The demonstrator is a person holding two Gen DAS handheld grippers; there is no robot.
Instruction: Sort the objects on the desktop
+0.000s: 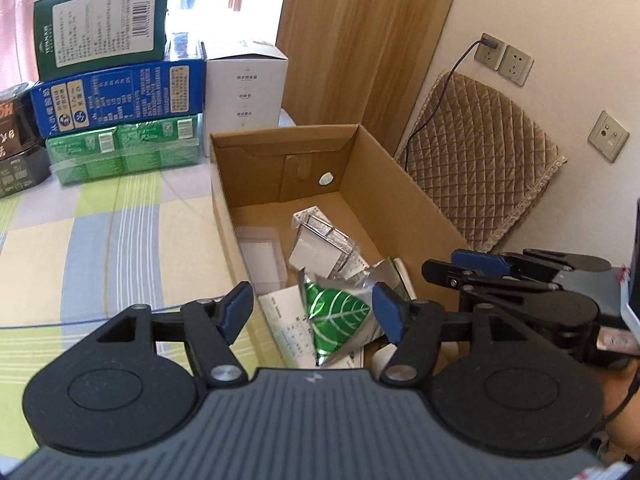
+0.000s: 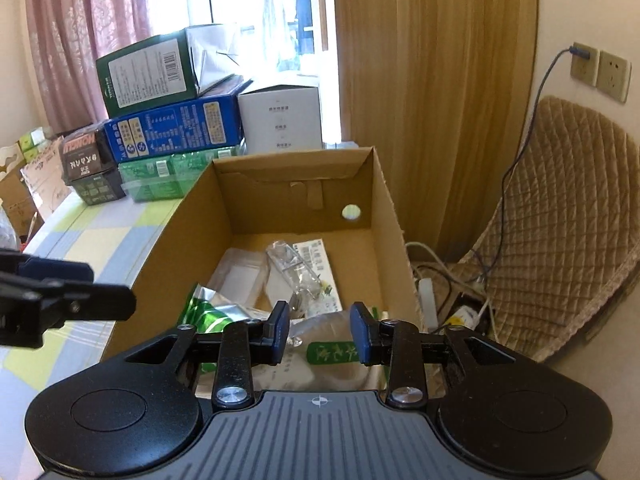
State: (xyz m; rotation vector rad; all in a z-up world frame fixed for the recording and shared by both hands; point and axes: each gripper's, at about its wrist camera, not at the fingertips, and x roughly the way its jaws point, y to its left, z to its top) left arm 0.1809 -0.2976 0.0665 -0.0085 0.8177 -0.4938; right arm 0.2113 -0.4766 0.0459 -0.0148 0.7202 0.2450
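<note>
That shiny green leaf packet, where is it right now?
The green leaf packet lies inside the cardboard box, at its near end among papers, just beyond the left gripper, whose open fingers frame it.

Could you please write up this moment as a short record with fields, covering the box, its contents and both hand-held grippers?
container: open cardboard box on a checked tablecloth
contents: green foil pouch, clear plastic packs, printed papers
left hand-held gripper: open, above the box's near end, green foil pouch showing between its fingers, no grip visible
right hand-held gripper: open, above the box, nothing held
behind the box: stacked cartons, green on blue, beside a white carton
right of box: quilted chair
</note>
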